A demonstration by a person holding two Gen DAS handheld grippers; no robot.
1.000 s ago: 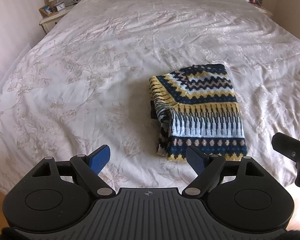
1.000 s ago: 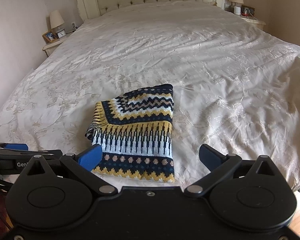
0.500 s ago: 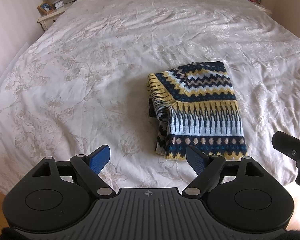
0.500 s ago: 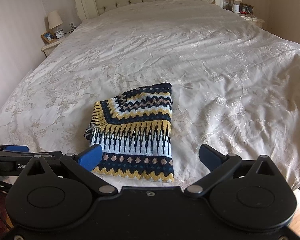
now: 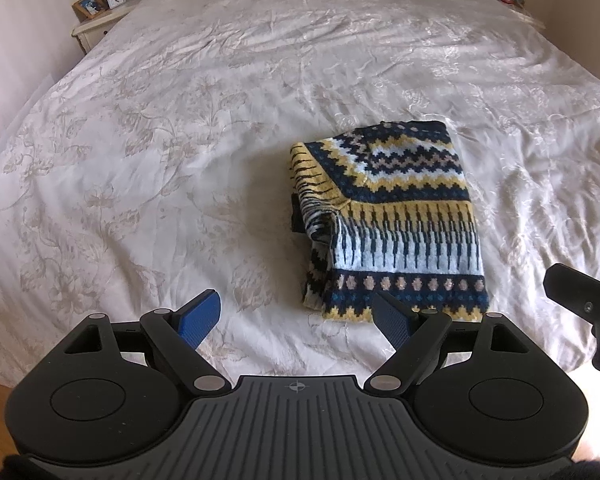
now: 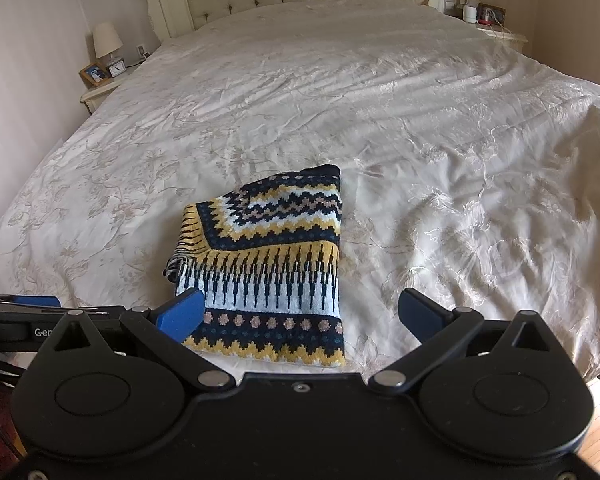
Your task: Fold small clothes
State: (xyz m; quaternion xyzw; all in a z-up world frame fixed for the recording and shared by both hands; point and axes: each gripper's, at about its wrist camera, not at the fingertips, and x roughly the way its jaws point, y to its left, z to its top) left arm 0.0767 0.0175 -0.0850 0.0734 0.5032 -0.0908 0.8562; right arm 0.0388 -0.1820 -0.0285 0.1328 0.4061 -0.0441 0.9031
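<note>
Sweater (image 5: 392, 216), patterned and folded compact, lies near the bed's (image 5: 180, 128) foot edge; left gripper (image 5: 296, 320) and right gripper (image 6: 300, 316) hover released, folding apparently done, perhaps one last tidy remaining.

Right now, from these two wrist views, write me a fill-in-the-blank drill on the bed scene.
1. The patterned knit lies ____ on the bedspread.
2. Both the left claw and right claw stand ____, holding nothing.
3. Beside the lamp stand a clock and a picture ____.

Missing words: folded; open; frame
</note>
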